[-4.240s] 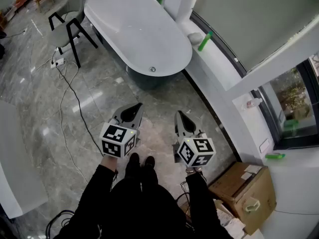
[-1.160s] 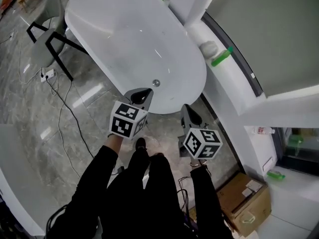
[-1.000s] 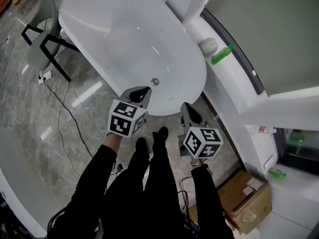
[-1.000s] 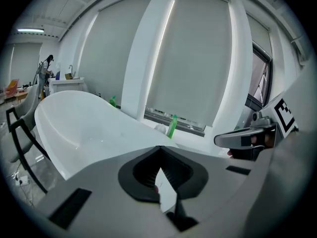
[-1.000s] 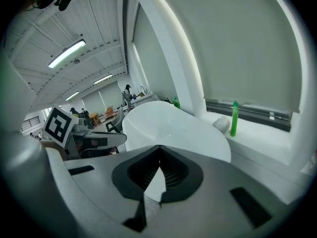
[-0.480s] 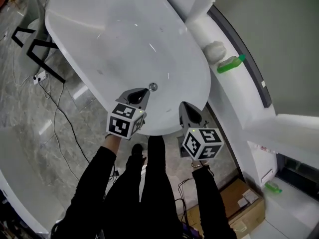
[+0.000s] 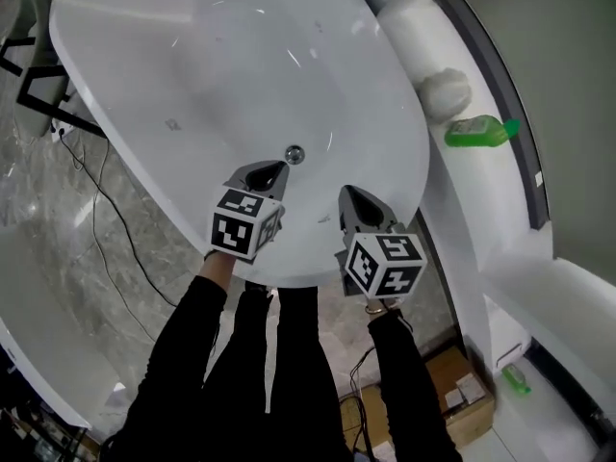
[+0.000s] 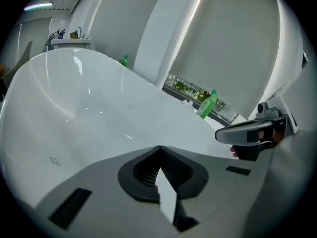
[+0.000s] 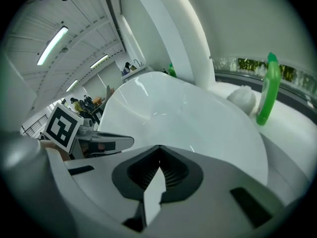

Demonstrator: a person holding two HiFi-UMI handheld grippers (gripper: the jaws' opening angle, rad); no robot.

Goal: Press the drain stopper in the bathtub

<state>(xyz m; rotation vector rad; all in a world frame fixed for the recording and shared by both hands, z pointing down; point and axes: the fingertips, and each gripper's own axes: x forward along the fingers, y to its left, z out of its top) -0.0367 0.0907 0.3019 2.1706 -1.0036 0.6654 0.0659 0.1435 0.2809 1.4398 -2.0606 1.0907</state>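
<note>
Most of the head view is filled by the white oval bathtub [image 7: 192, 85], which stands on a grey marble floor [image 7: 58, 258] with a white window ledge [image 7: 423, 37] along its far side. The person stands at the near end of the tub, with dark sleeves reaching forward over its rim. The left gripper [image 7: 277, 168] hangs over the tub bottom with its two jaws pressed together to one point and nothing between them, as its own view shows. The right gripper [image 7: 348, 196] is beside it, a little nearer to the rim, and its jaws are also together and hold nothing. On the ledge lies a green bottle [image 7: 479, 131], and just beside it there is a white round thing [image 7: 445, 89] that I cannot name. The smallest thing is the drain stopper [image 7: 295, 154], a round metal disc on the tub bottom near the person's end. In the head view it appears just beyond the tip of the left gripper, but how high the tip is above it I cannot tell, and neither gripper view shows the stopper. I judge that the step in hand is the approach, and the pressing itself is not yet begun. The next move probably calls for the left gripper to go down with jaws together, so that the tip meets the middle of the stopper, and then to push straight down without sliding off the smooth metal.
</note>
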